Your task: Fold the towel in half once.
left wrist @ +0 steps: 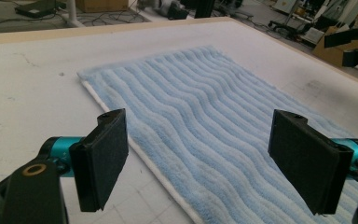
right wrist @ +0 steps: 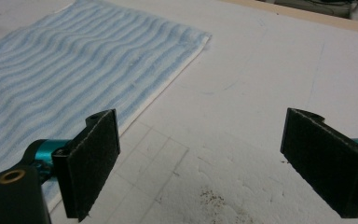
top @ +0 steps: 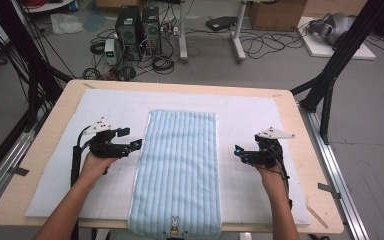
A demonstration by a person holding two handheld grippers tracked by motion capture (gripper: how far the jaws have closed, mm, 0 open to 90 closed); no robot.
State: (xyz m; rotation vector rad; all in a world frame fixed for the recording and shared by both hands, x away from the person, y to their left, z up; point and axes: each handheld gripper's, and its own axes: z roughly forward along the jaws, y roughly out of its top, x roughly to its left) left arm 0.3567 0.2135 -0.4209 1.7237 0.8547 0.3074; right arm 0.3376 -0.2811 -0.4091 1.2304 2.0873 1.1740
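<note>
Item: light-blue towel (top: 180, 170), ribbed in lengthwise stripes with a white edge band, laid flat and unfolded at the centre of the worktop (top: 290, 115), on a white gridded mat (top: 245, 120). Its near end hangs over the 6 o'clock edge and bears a small rabbit emblem (top: 175, 221), seen in the high view.

Left tool (top: 136, 144): at 9 o'clock of the towel, jaws wide apart, holding nothing, tips just beside the towel's long edge. The left gripper view shows the ribs as wavy ridges, the white edge band running between the jaws, and the right tool far off at upper right.

Right tool (top: 238, 150): at 3 o'clock, jaws wide apart, holding nothing, over bare mat near the towel. The right gripper view shows the towel's far corner and dark specks (right wrist: 212, 196) on the mat.
</note>
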